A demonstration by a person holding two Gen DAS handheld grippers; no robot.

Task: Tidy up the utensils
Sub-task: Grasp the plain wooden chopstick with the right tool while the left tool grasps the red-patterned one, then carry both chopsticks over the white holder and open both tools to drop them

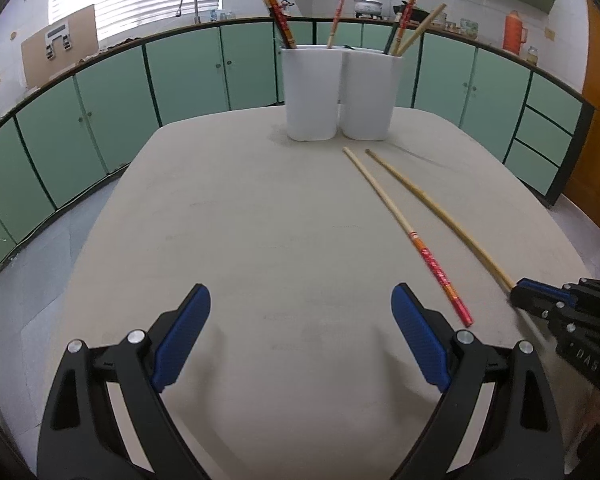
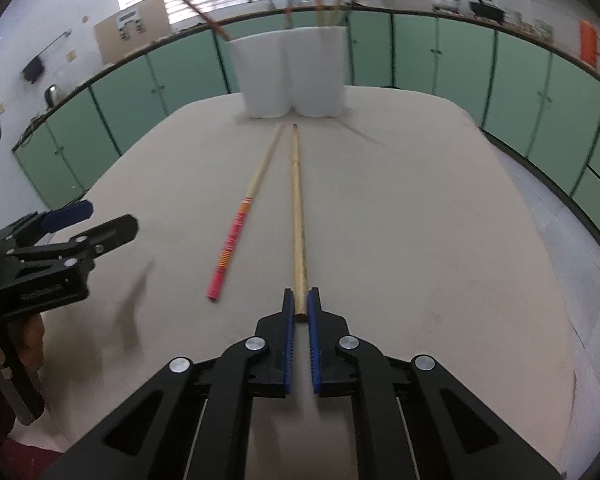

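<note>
Two white holders stand side by side at the table's far edge with several chopsticks upright in them; they also show in the right wrist view. A plain bamboo chopstick lies on the table, and my right gripper is shut on its near end. The same chopstick and right gripper show at the right of the left wrist view. A chopstick with a red end lies loose beside it. My left gripper is open and empty, low over the table.
The beige table fills the foreground. Green cabinets line the wall behind, with a sink tap, pots and an orange flask on the counter. The left gripper shows at the left of the right wrist view.
</note>
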